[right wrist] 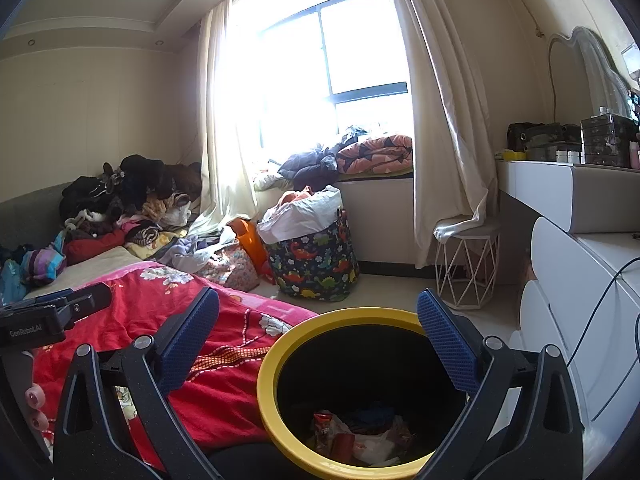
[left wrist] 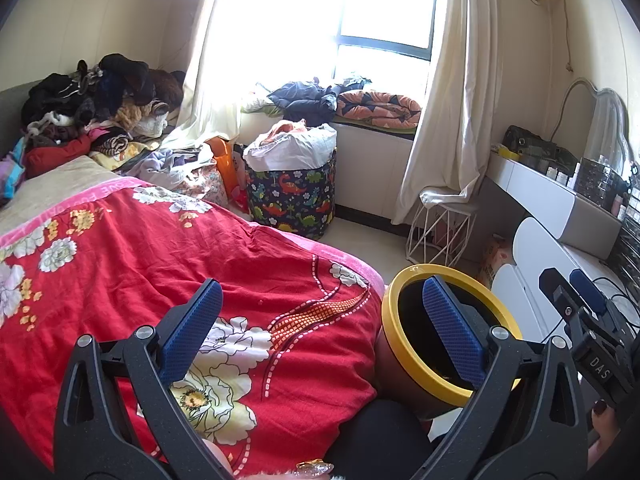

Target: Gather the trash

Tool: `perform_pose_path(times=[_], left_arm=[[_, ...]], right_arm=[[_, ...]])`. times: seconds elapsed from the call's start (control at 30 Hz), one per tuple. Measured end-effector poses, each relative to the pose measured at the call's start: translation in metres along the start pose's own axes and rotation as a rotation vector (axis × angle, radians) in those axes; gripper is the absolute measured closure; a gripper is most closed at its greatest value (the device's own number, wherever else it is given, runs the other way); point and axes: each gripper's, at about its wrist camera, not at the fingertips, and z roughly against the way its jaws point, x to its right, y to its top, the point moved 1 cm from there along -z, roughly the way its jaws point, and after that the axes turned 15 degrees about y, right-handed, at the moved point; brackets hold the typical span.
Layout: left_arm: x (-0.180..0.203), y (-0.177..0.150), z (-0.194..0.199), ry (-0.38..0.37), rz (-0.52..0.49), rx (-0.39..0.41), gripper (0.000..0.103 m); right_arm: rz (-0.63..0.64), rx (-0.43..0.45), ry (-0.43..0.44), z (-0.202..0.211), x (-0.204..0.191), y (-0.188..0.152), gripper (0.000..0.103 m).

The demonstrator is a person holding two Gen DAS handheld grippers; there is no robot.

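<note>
Nearest, at the bottom of the right wrist view, the right claw stands wide and empty above the yellow-rimmed trash bin. Crumpled wrappers lie at the bottom of the bin, lower centre of the frame. In the left wrist view the left claw is also spread wide with nothing in it, over the red floral quilt on the bed, with the bin at lower right.

No loose trash shows between either claw's fingers, so the likely slip is a wrong pick: the quilt's folds lie close under the left claw and could be pinched instead. The bin stands just beside the bed edge, and a careless claw swing could knock it over and spill the wrappers.

Farther off, mid-frame, a dinosaur-print basket of laundry and the clothes pile at left could be mistaken for rubbish.
</note>
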Motion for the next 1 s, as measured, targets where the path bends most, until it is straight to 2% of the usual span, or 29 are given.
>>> perform_pose_path(times=[1.0], left_arm=[[0.0008, -0.0015, -0.0005, -0.005, -0.001, -0.016, 0.011]], right_arm=[[-0.005, 0.005, 0.001, 0.0014, 0.0035, 0.0000, 0.006]])
